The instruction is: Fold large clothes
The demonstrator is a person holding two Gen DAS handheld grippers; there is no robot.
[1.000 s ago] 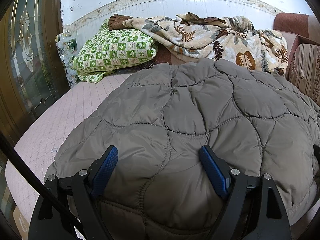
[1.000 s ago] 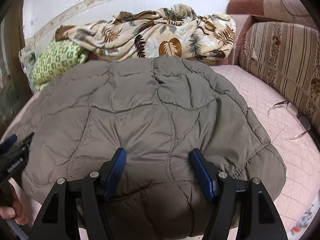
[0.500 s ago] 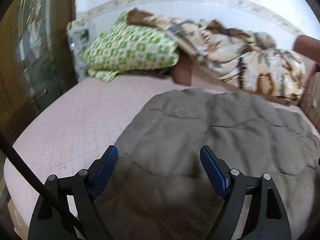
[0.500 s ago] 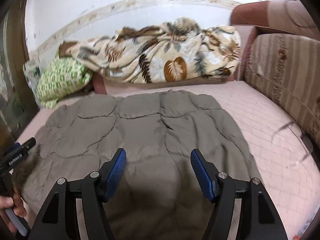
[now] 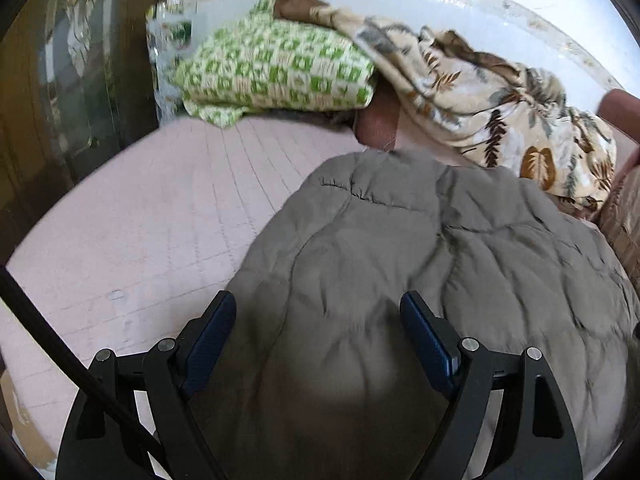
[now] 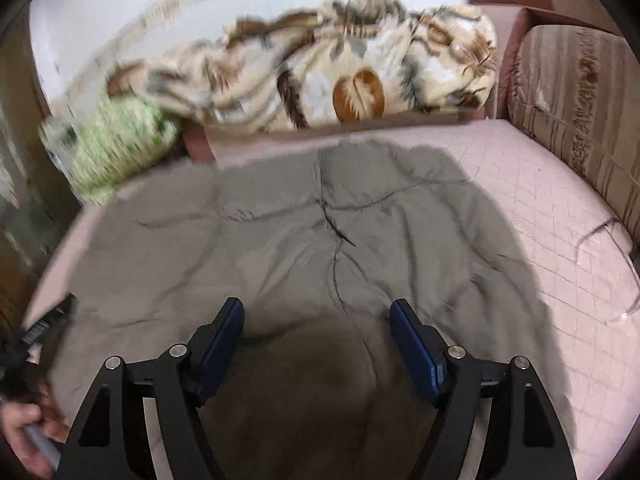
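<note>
A large grey-brown quilted padded coat (image 5: 420, 264) lies spread on the pink bed; it also shows in the right wrist view (image 6: 312, 248). My left gripper (image 5: 318, 340) is open and empty, raised above the coat's near left part. My right gripper (image 6: 318, 340) is open and empty, raised above the coat's near middle. Neither touches the fabric. The person's left hand and the other gripper's handle show at the right wrist view's lower left edge (image 6: 24, 432).
A green checked pillow (image 5: 272, 68) and a leaf-print blanket (image 6: 340, 76) lie at the bed's head. A striped sofa cushion (image 6: 580, 120) borders the right side. Bare pink mattress (image 5: 152, 220) shows left of the coat and on the right (image 6: 560, 220). A dark glass door (image 5: 60, 80) stands on the left.
Both grippers have risen and pulled back from the coat, so more of the bed and the coat's edges show. Both have stayed open.
</note>
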